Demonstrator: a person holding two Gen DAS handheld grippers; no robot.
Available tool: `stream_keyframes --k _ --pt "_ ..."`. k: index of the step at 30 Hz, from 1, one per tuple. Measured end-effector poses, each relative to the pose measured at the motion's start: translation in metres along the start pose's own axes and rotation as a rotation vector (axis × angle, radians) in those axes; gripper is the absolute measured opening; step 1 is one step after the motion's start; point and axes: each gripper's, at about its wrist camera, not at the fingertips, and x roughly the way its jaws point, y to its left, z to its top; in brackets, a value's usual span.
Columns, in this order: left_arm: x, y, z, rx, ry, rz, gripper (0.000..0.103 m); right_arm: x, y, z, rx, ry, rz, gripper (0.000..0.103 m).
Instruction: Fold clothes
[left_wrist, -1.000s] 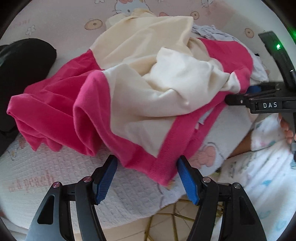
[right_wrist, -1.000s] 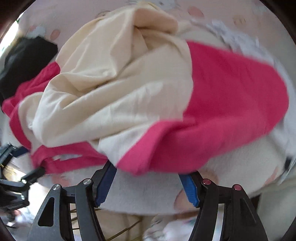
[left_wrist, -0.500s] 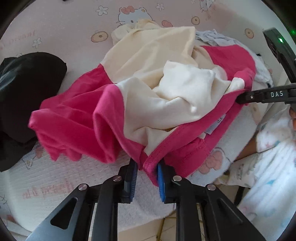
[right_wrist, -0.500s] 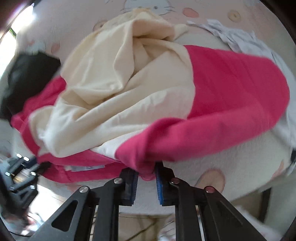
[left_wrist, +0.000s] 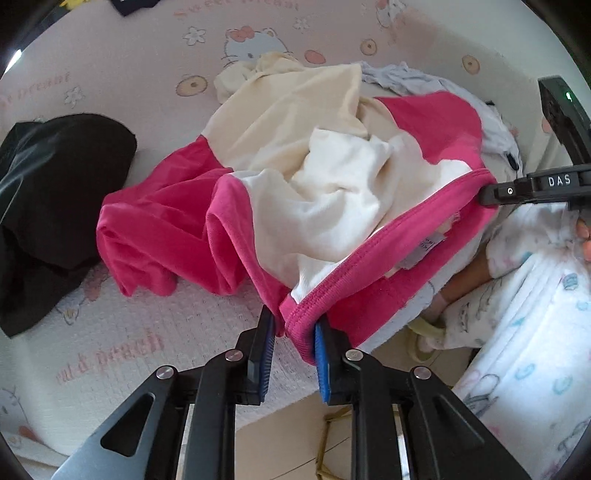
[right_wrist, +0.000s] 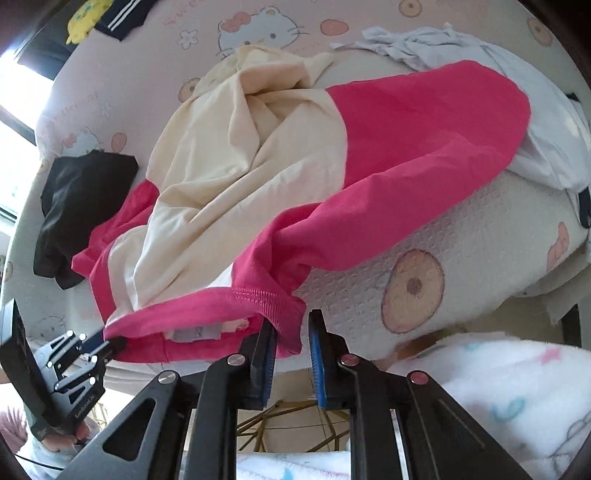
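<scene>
Left gripper (left_wrist: 293, 334) and right gripper (right_wrist: 291, 338) each clamp the ribbed pink hem of the pink-and-cream shirt (left_wrist: 325, 192), hem stretched sideways at the bed (left_wrist: 122, 343) edge, body trailing away. Black garment (left_wrist: 55, 206) left, white clothes (right_wrist: 546, 136) far right.

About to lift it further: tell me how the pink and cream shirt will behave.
The pink and cream shirt is probably floppy: it bunches between the left claw and right claw. Likely light, as its pinched hem hardly sags.
</scene>
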Motion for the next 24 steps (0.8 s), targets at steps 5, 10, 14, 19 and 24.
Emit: stream_keyframes --k 5,10,14,19,24 --pt "-0.033 0.006 0.001 -0.052 -0.109 -0.131 0.020 -0.021 0.018 0.002 -0.054 -0.108 0.074 0.016" --pt "-0.069 0.006 0.013 -0.058 -0.199 -0.177 0.030 -0.059 0.033 0.010 -0.088 -0.257 0.137 0.057" --pt "-0.094 0.010 0.021 -0.086 -0.288 -0.192 0.083 -0.077 0.026 0.012 -0.048 -0.290 0.203 0.058" --pt "-0.100 0.017 0.038 -0.108 -0.318 -0.161 0.083 -0.083 0.029 0.019 -0.038 -0.318 0.178 0.059" --pt "-0.100 0.024 0.053 -0.143 -0.326 -0.142 0.083 -0.087 0.047 0.031 -0.100 -0.323 0.163 0.059"
